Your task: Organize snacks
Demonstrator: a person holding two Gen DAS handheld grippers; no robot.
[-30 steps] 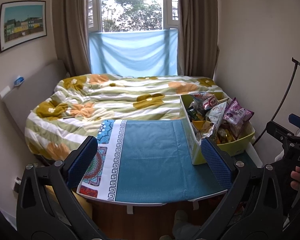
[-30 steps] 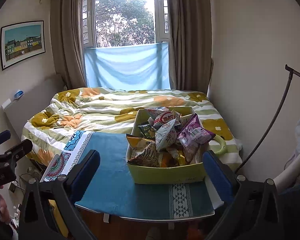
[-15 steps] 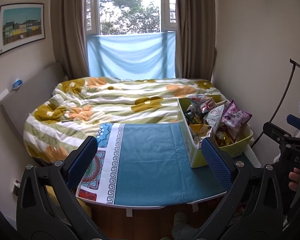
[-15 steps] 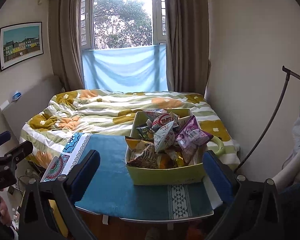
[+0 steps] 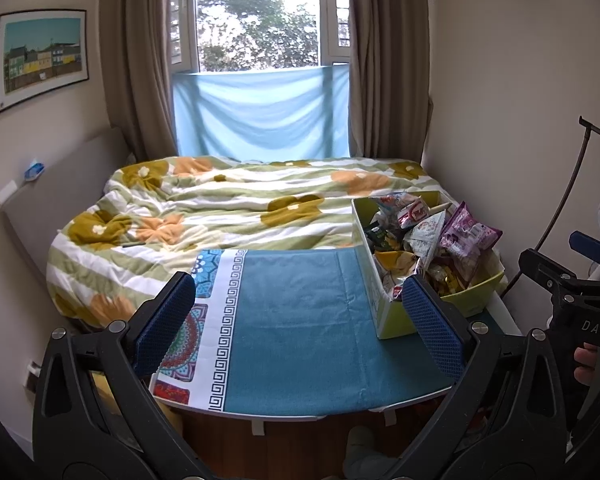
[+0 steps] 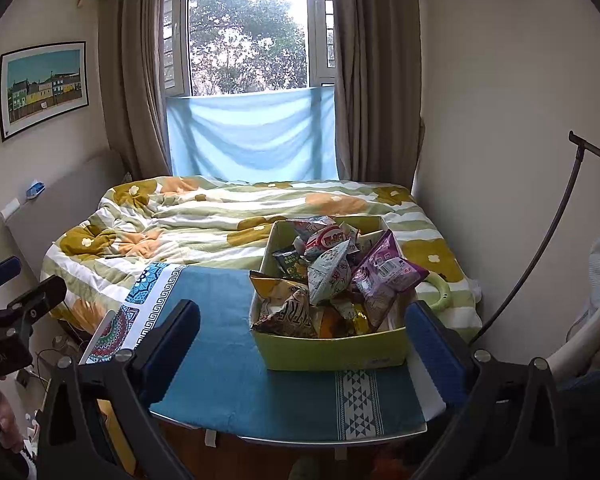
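Observation:
A yellow-green box (image 6: 332,350) heaped with several snack bags stands on the right part of a small table under a teal cloth (image 6: 228,364). A purple bag (image 6: 384,276) and a pale bag (image 6: 328,276) lie on top. In the left wrist view the box (image 5: 388,314) sits at the table's right end. My left gripper (image 5: 300,332) is open and empty, held back from the table's near edge. My right gripper (image 6: 300,344) is open and empty, facing the box from the near side, apart from it.
The table cloth (image 5: 300,320) has a patterned white border (image 5: 216,328) at its left end. Behind the table lies a bed with a flowered quilt (image 5: 228,208). A wall is close on the right, and a dark curved stand (image 6: 540,240) rises there.
Both grippers have drifted slightly back and up; the table and box sit a little lower and farther in view. Both stay open and empty.

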